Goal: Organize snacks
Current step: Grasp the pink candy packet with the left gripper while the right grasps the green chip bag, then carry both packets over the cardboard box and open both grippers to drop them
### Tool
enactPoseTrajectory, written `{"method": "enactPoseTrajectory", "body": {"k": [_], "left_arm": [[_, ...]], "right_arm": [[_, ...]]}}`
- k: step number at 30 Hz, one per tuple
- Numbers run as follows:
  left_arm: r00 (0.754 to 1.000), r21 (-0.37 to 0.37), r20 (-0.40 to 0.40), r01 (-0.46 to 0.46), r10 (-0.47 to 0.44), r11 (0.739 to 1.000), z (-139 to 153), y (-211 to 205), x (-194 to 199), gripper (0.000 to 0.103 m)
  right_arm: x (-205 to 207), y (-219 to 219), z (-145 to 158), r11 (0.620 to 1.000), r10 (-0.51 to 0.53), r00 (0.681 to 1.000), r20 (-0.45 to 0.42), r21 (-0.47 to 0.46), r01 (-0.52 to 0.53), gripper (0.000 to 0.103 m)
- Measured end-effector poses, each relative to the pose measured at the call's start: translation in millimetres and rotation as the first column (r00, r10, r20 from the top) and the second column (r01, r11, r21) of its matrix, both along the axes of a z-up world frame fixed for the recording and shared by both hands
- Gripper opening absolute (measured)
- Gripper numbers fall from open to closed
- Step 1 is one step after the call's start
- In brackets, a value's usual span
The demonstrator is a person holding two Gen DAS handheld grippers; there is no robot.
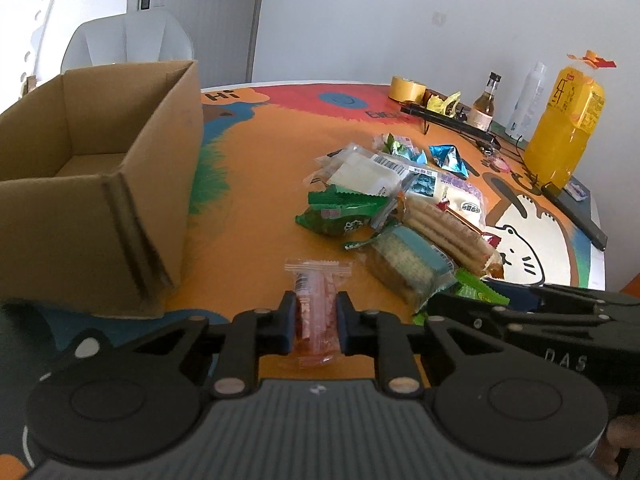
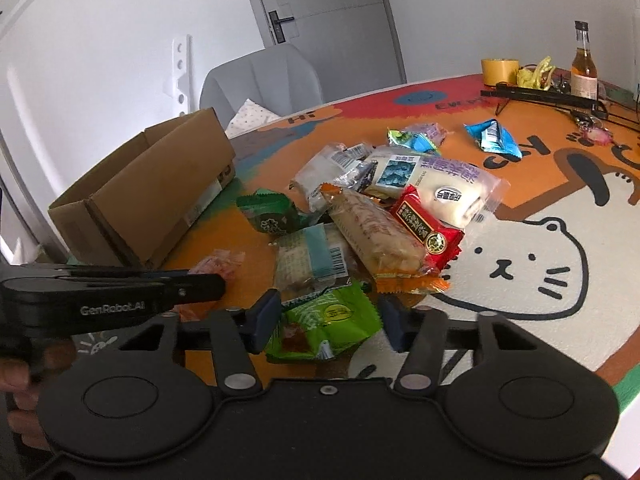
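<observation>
Both tongs, left tongs [image 1: 316,312] and right tongs [image 2: 326,316], are matte black, blue-padded fingers, silver screws, "GenRobot.AI" printed white along one side.

Bare mat [image 1: 256,184] between box [image 1: 100,184], snacks [image 1: 400,216]

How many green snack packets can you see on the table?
2: a dark green crinkled packet at the pile's edge nearest the cardboard box, and a light green packet between the right gripper's open fingers. Others may be buried.
</observation>
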State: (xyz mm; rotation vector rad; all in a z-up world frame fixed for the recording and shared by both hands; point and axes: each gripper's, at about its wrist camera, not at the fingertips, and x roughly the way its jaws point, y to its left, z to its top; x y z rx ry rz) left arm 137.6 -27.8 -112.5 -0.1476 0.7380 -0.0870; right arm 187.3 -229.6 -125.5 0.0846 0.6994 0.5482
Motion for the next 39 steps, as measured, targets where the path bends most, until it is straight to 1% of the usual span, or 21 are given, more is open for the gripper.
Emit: {"method": "enactPoseTrajectory", "body": {"k": [2, 3, 5, 13, 23, 28, 37, 39], "left_arm": [[1.000, -0.002, 0.003, 0.000, 0.000, 1.000, 1.6, 0.6, -3.5, 0.019], [1.000, -0.002, 0.009, 0.000, 0.000, 1.000, 3.2, 0.8, -5.6, 0.019], [1.000, -0.005, 0.022, 0.002, -0.002, 1.000, 7.3, 1.8, -9.9, 0.019], [0.997, -0.030, 0.074, 0.000, 0.003, 1.000, 26.9, 7.9, -23.0, 0.018], [0.986, -0.022, 0.166, 0.009, -0.005, 1.000, 58.0, 10.5, -26.3, 0.018], [0.977, -0.013, 0.212, -0.014, 0.017, 1.000, 73.2, 19.5, -27.2, 0.018], [0.961, 0.002, 0.270, -0.067, 0.064, 0.998, 91.3, 43.1, -27.4, 0.018], [0.957, 0.008, 0.281, -0.080, 0.074, 0.997, 94.9, 48.2, -27.2, 0.015]], "right_arm": [[0.0, -3.6, 0.8, 1.000, 0.003, 1.000, -0.012, 0.024, -0.002, 0.043], [0.0, -5.3, 1.1, 0.999, 0.005, 1.000, -0.022, 0.039, -0.004, 0.038], [-0.9, -7.4, 1.6, 0.998, 0.006, 0.999, -0.041, 0.064, -0.004, 0.036], [-12.3, -8.0, 17.8, 0.997, 0.000, 1.000, 0.009, 0.078, -0.001, 0.035], [-10.2, 4.7, 48.6, 0.998, 0.005, 0.996, 0.091, 0.066, -0.011, 0.035], [-5.3, 18.3, 63.5, 0.998, 0.024, 0.991, 0.130, 0.061, -0.033, 0.035], [8.5, 46.1, 78.9, 0.993, 0.051, 0.985, 0.166, 0.094, -0.067, 0.035], [10.8, 53.1, 82.0, 0.991, 0.061, 0.983, 0.176, 0.103, -0.080, 0.035]]}}
